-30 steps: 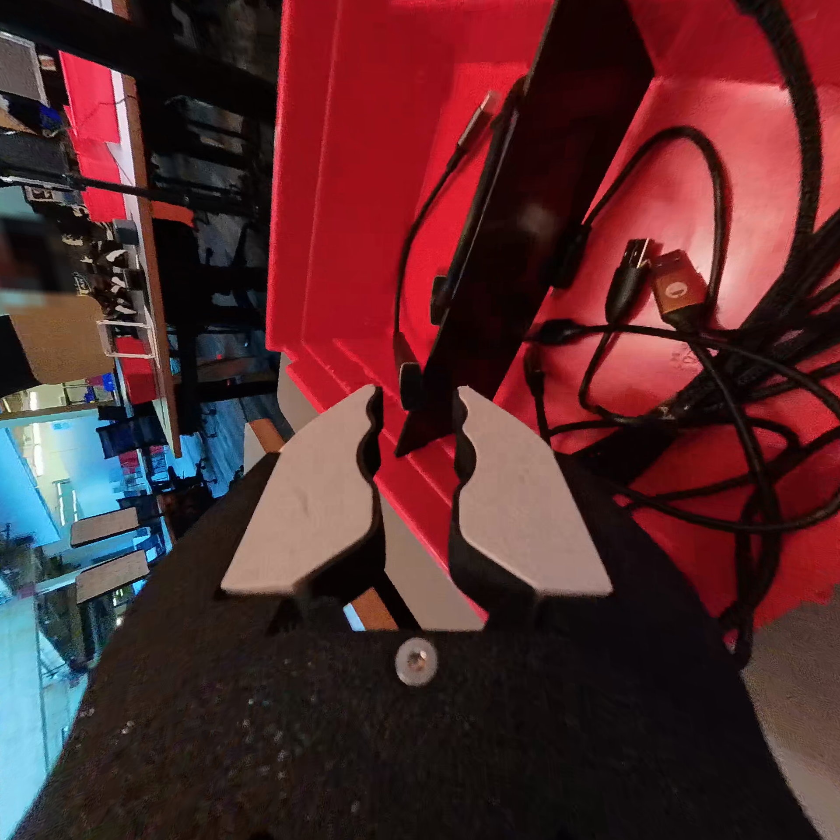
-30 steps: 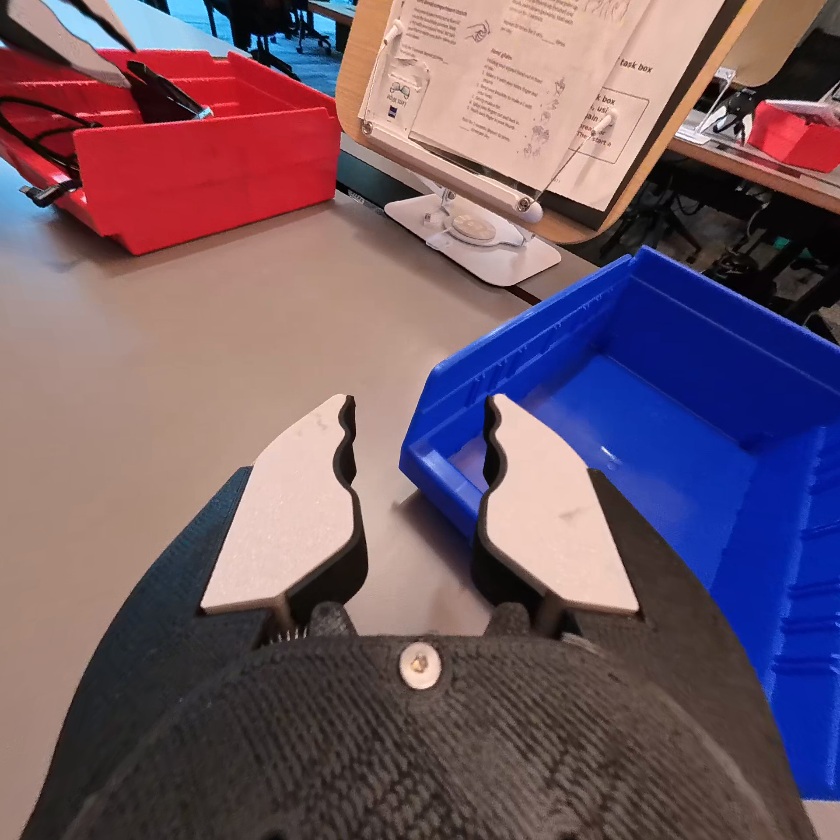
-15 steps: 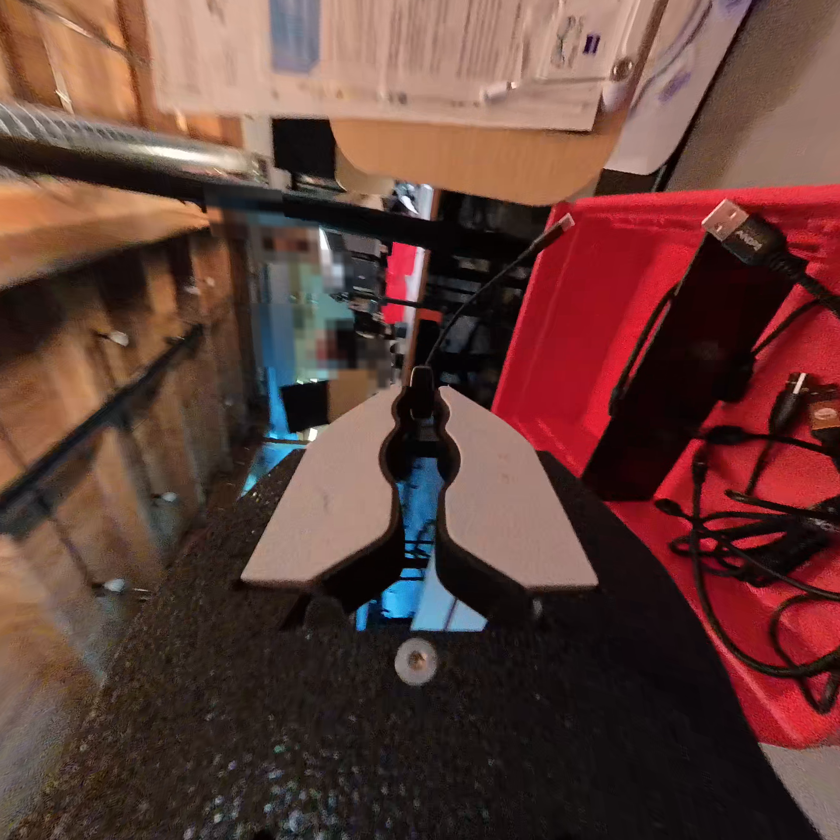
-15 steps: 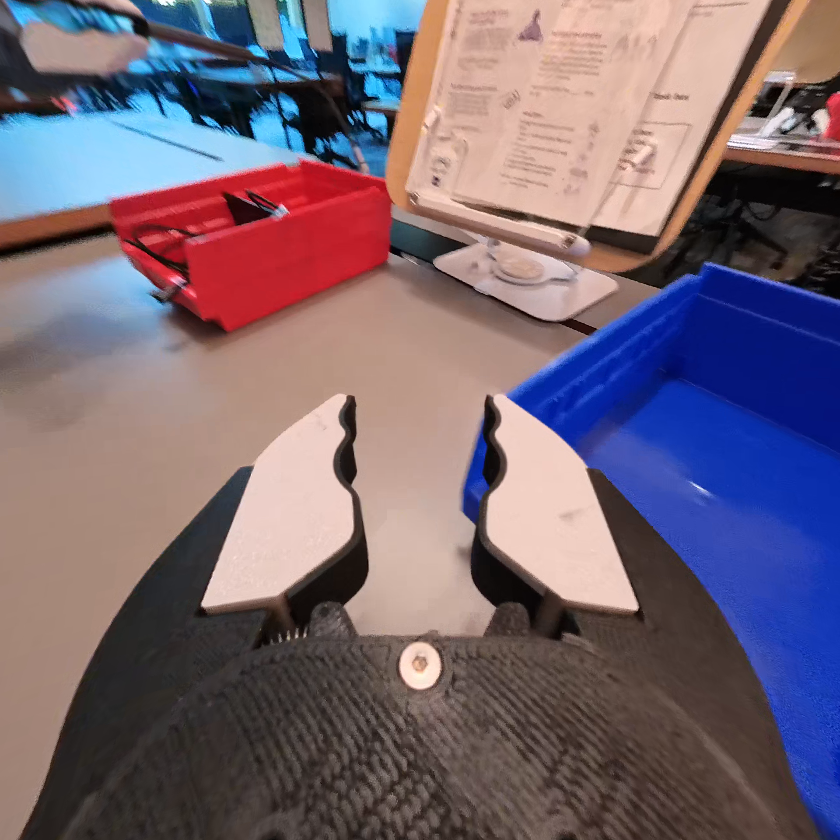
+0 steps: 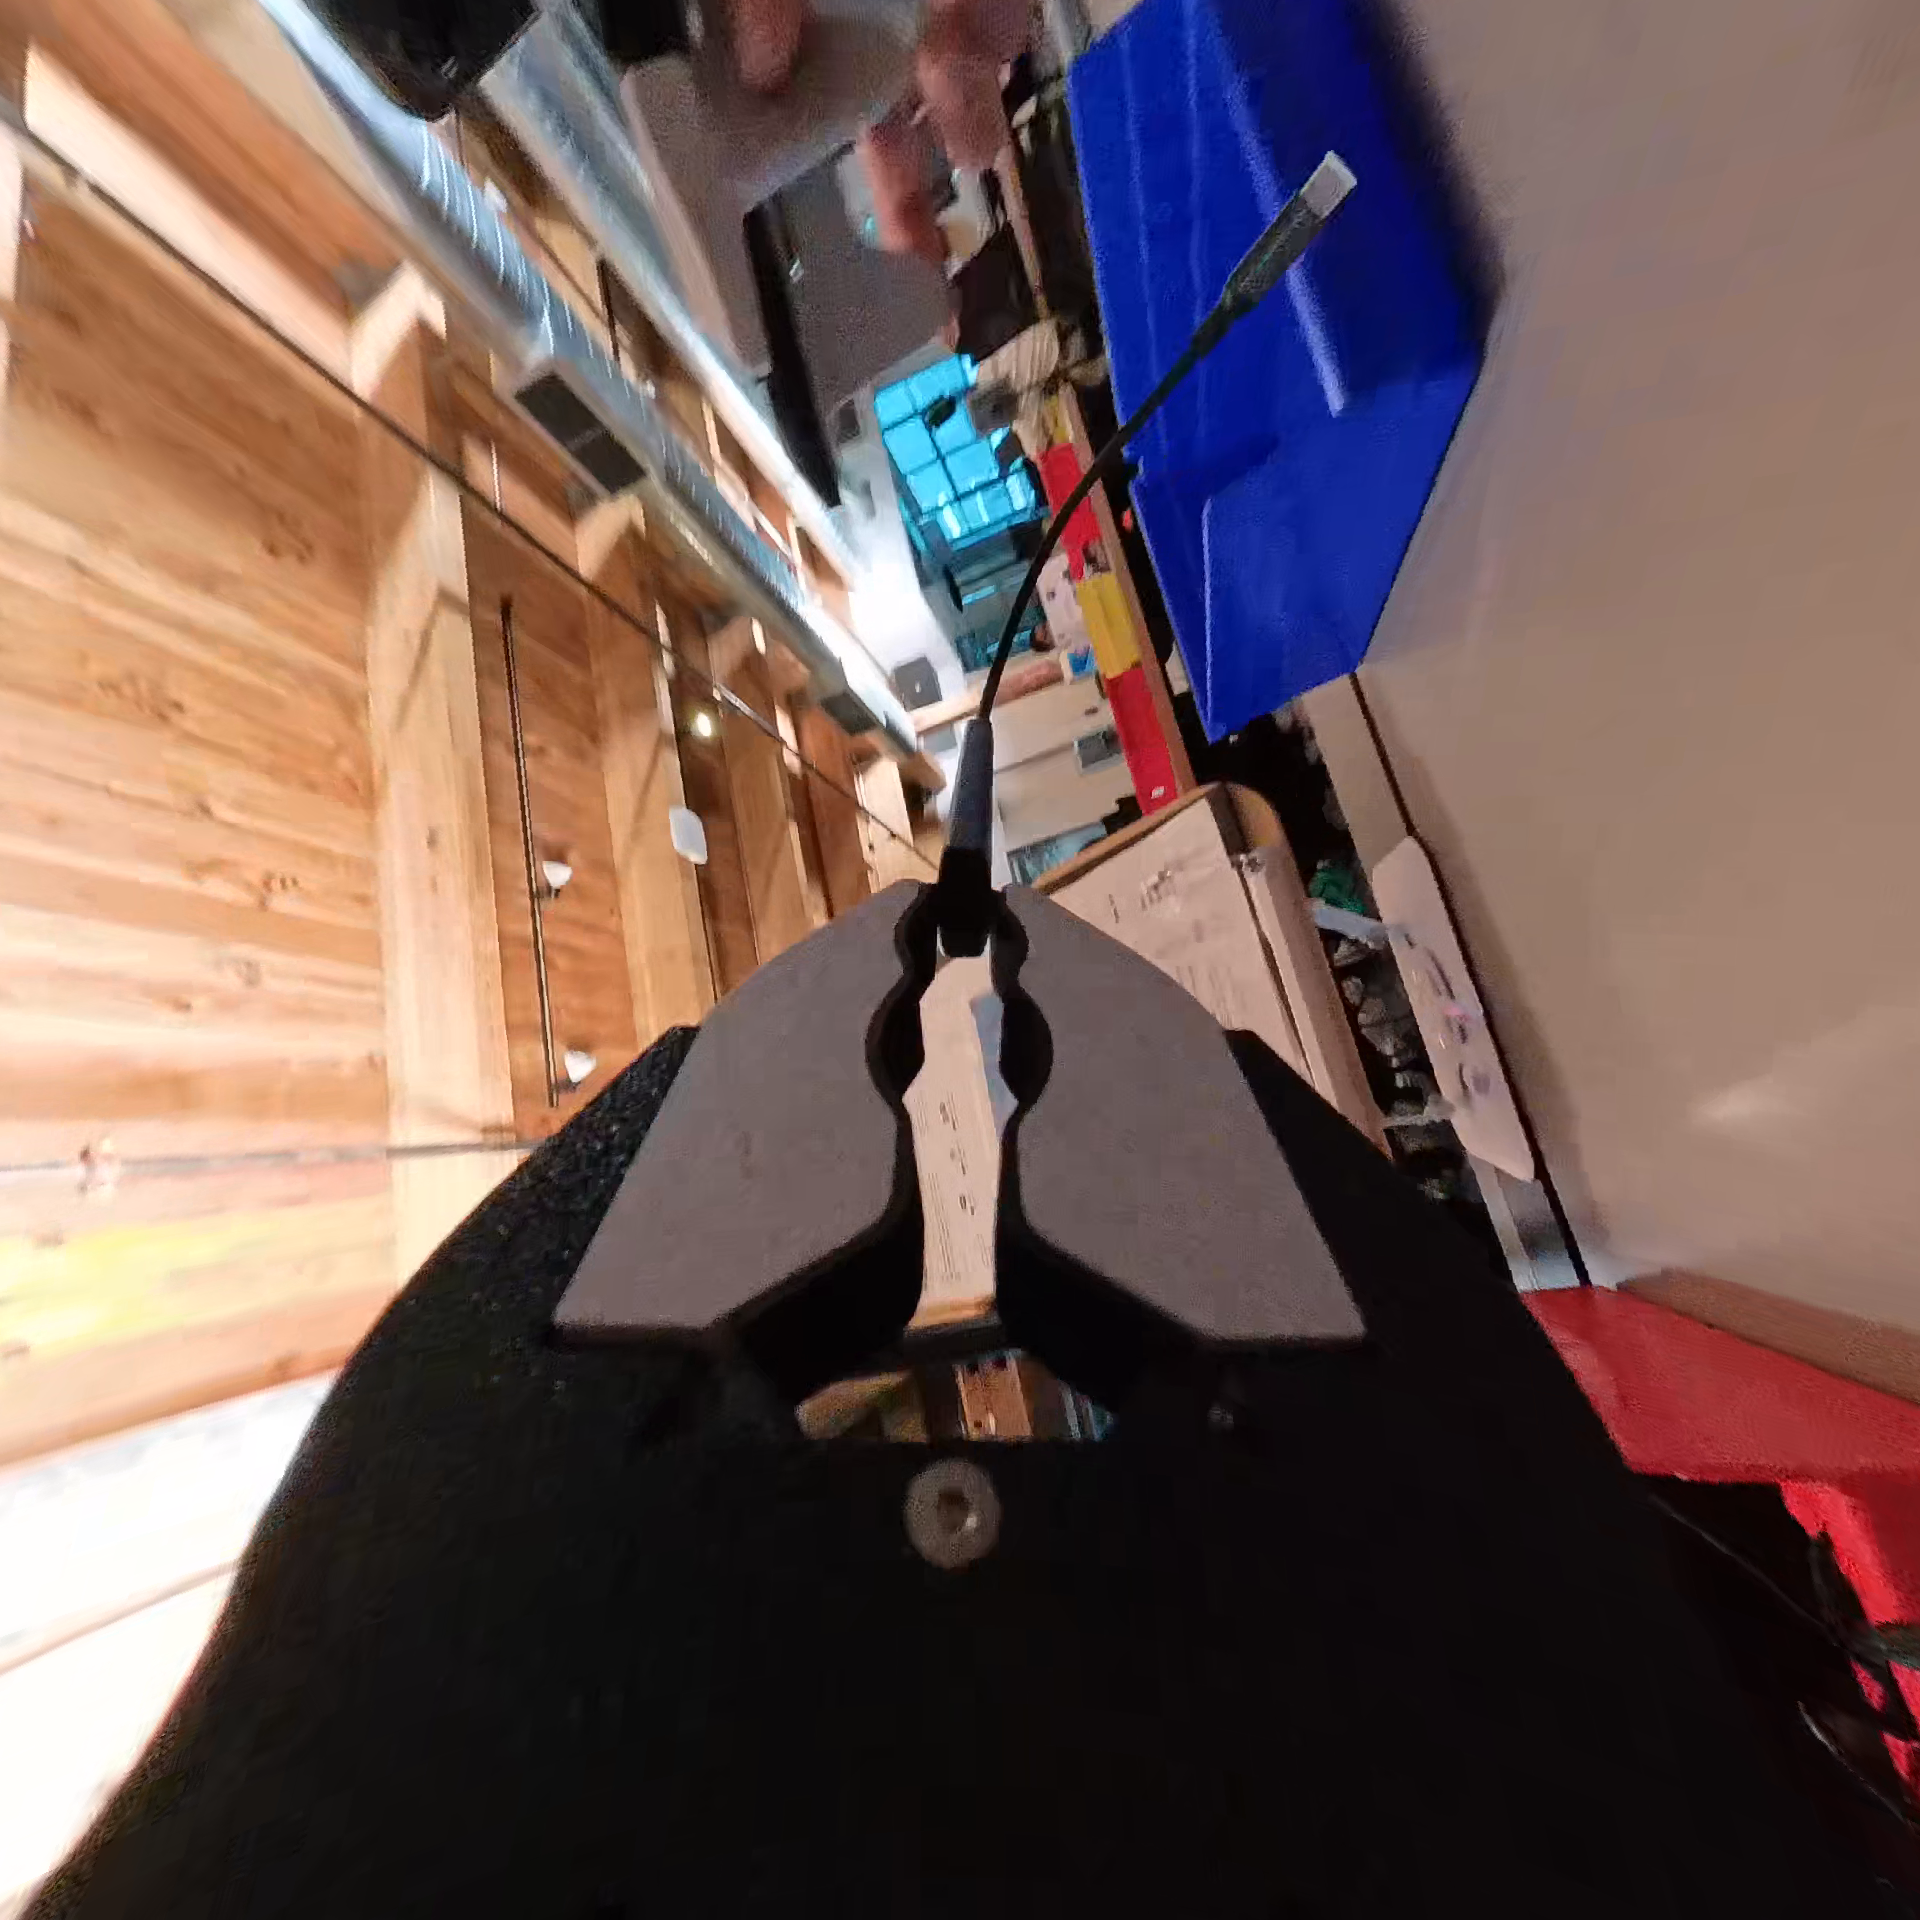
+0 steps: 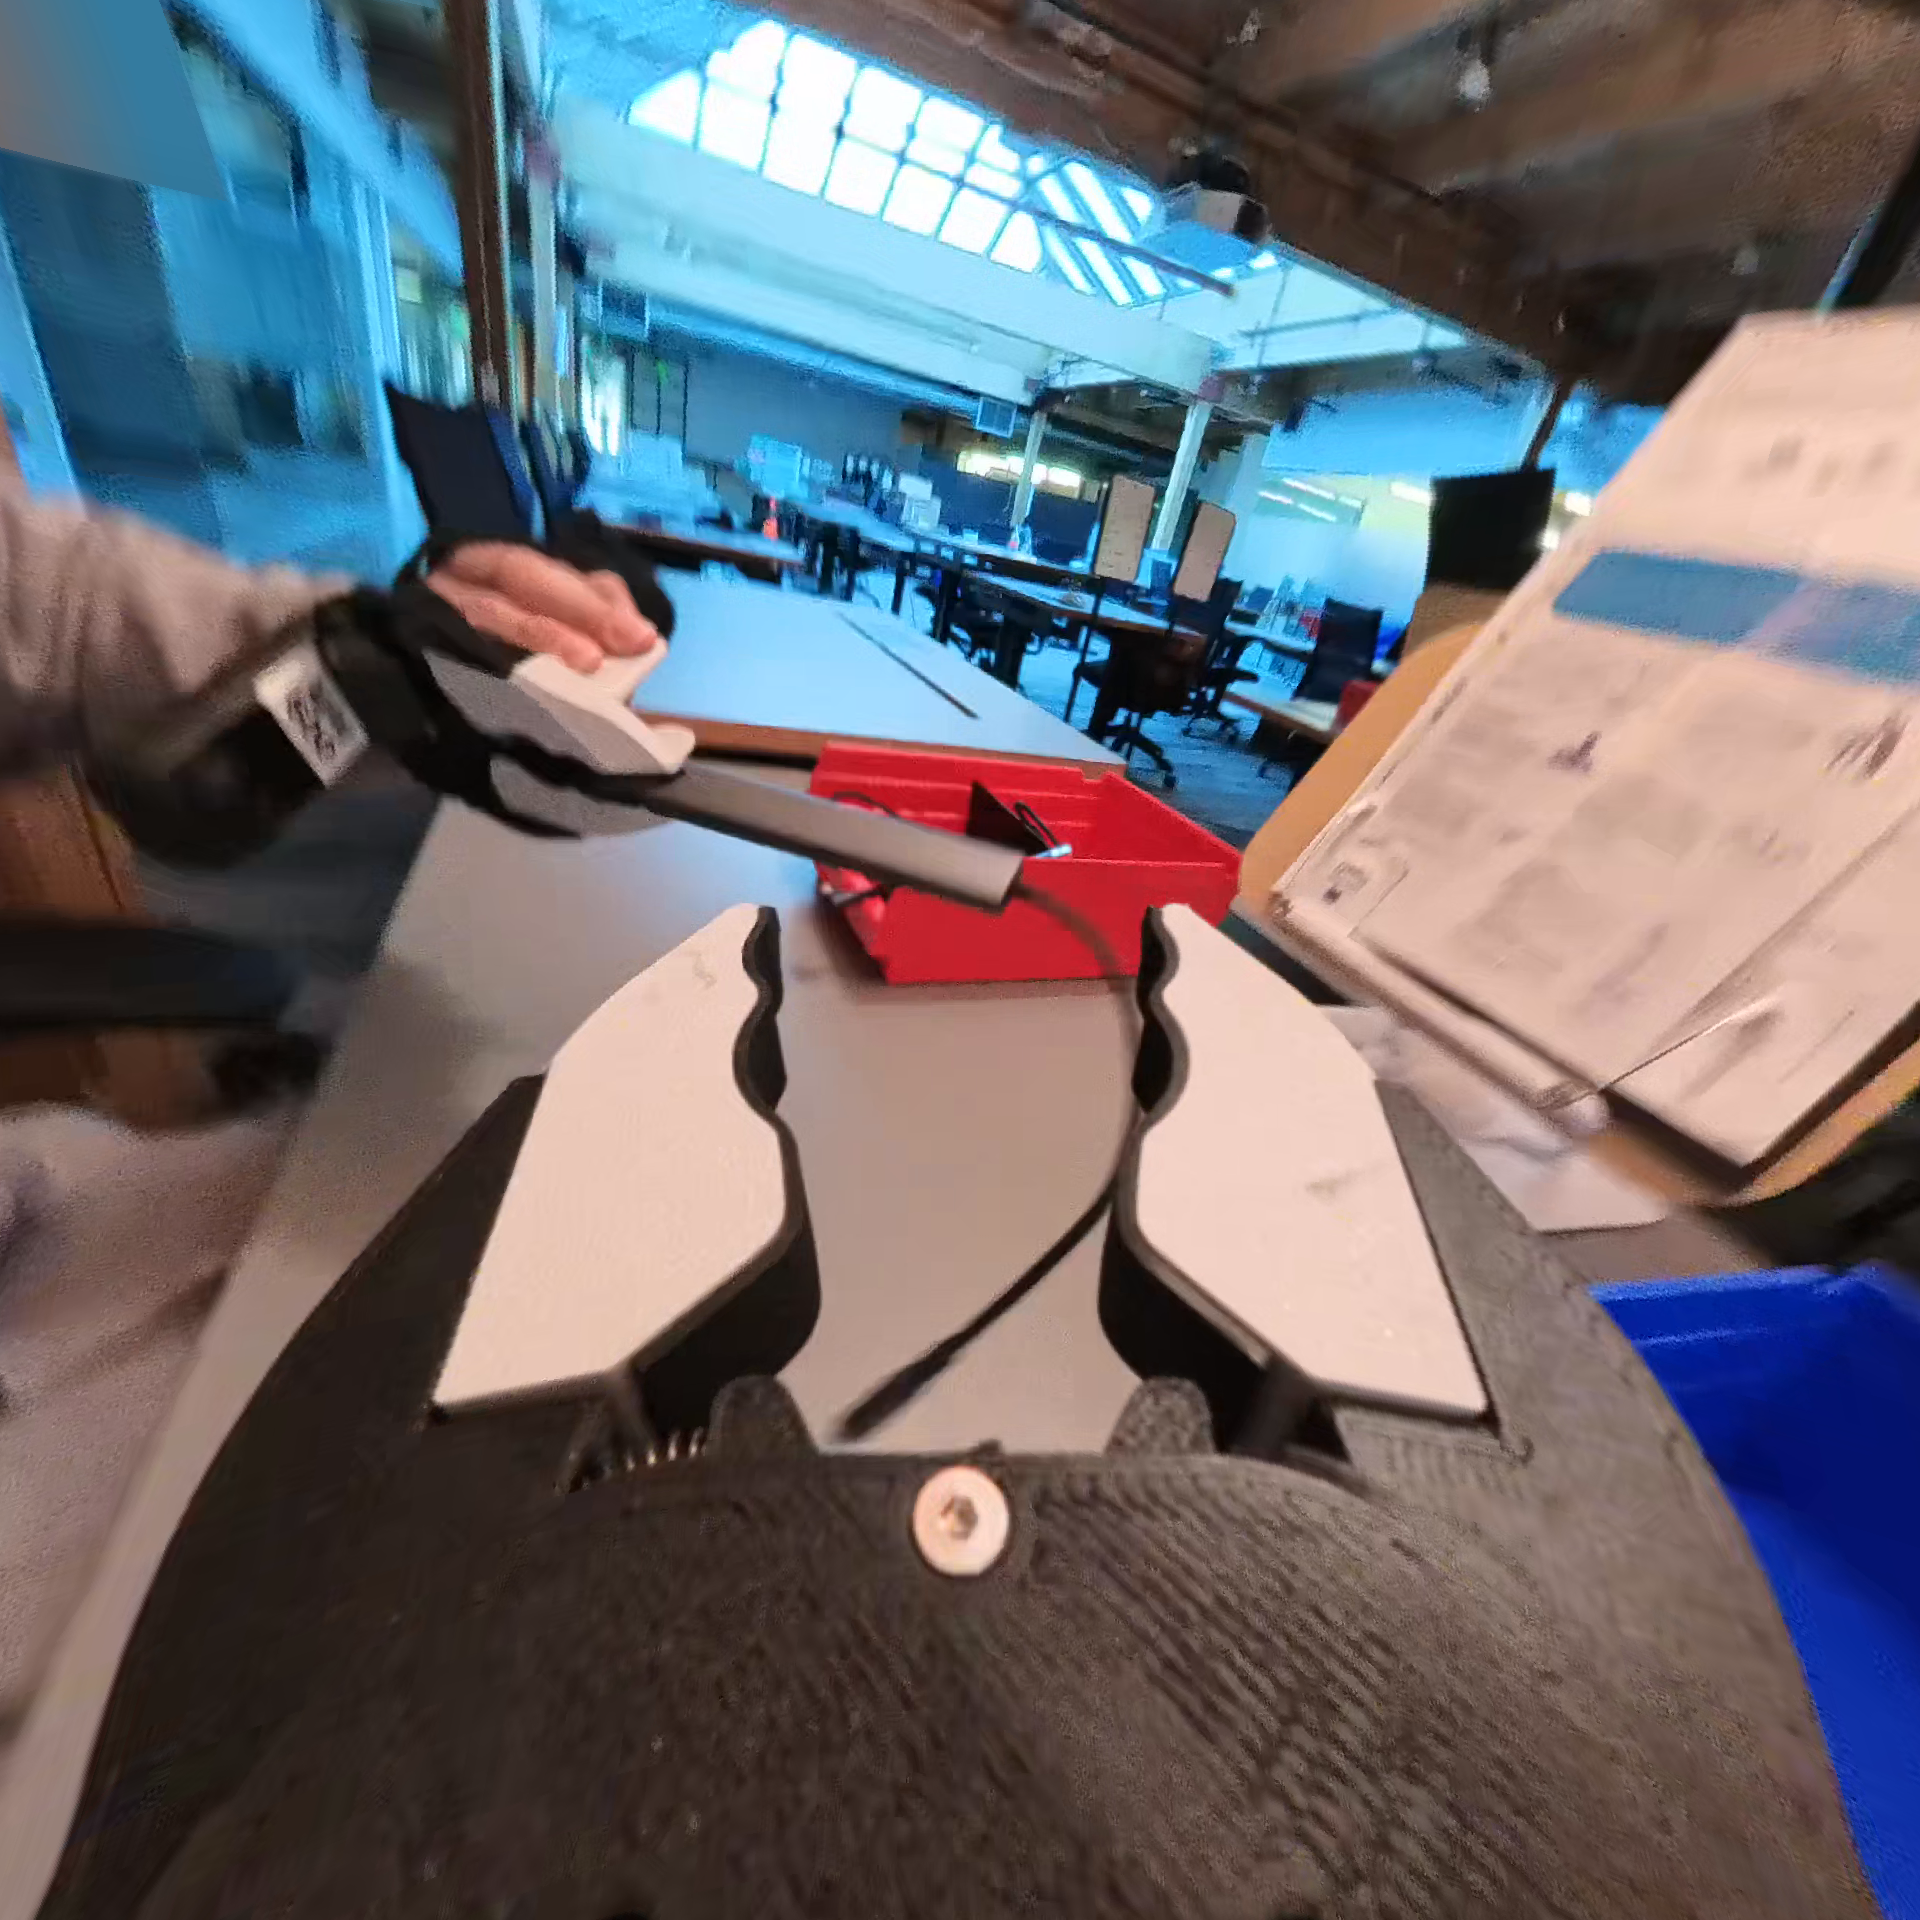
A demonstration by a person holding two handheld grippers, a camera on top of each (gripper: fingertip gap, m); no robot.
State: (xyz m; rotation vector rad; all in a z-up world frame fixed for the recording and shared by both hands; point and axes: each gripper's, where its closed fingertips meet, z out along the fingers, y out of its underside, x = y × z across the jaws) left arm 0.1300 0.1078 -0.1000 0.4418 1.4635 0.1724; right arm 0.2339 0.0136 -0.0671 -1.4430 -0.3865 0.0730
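My left gripper (image 5: 961, 914) is shut on the connector end of a thin black cable (image 5: 1049, 551). The cable arcs away to a free plug (image 5: 1320, 192) in front of the blue bin (image 5: 1278, 416). In the right wrist view the left gripper (image 6: 997, 883) is held by a person's hand (image 6: 540, 613) above the red bin (image 6: 1039, 935). The cable (image 6: 1101, 1195) hangs down from it between the fingers of my open right gripper (image 6: 956, 935), close to the right finger (image 6: 1247, 1122). Its loose plug (image 6: 894, 1392) lies near the gripper's base.
The red bin (image 5: 1714, 1392) holds more black cables. A document stand with papers (image 6: 1610, 779) is at the right on the grey table (image 6: 935, 1060). The blue bin (image 6: 1766, 1455) sits at the lower right. Other tables and chairs stand far behind.
My left gripper shut on the cable in the red bin, lifted it out and swung toward the blue bin. My right gripper rose and tilted up; the cable now hangs between its fingers.
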